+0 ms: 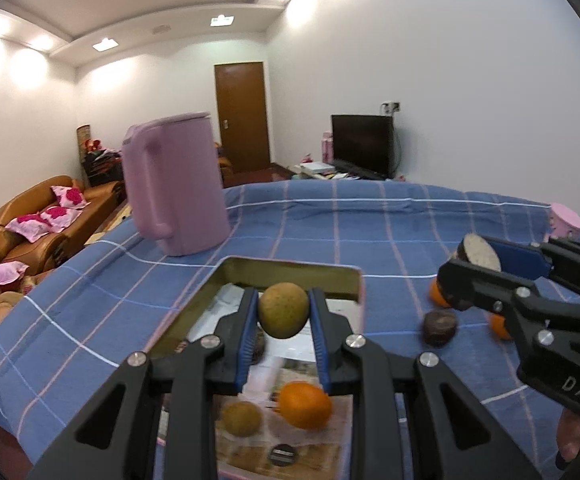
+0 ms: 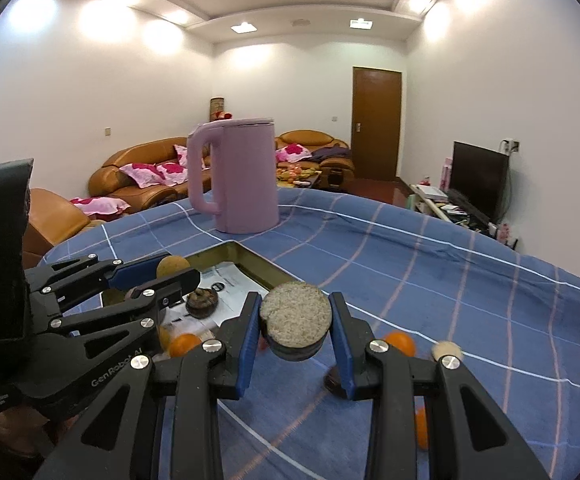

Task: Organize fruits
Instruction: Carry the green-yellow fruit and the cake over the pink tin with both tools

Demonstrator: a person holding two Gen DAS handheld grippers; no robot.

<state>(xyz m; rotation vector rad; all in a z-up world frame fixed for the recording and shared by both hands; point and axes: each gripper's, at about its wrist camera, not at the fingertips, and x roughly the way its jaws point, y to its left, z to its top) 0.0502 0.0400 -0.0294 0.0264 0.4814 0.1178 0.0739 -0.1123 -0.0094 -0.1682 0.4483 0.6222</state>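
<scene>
My left gripper (image 1: 284,312) is shut on a green-brown round fruit (image 1: 283,309) and holds it above the paper-lined metal tray (image 1: 290,270). In the tray lie an orange (image 1: 305,405), a brownish fruit (image 1: 242,418) and a dark fruit half hidden by a finger. My right gripper (image 2: 295,326) is shut on a dark halved fruit (image 2: 295,322) with a pale cut face, held above the blue cloth right of the tray (image 2: 258,266). In the right wrist view the left gripper (image 2: 170,274) hangs over the tray.
A pink kettle (image 1: 176,184) stands on the blue checked cloth behind the tray. Loose oranges (image 2: 399,342), a dark fruit half (image 1: 439,326) and a pale fruit (image 2: 445,350) lie on the cloth to the right. A pink cup (image 1: 565,220) sits at the far right edge.
</scene>
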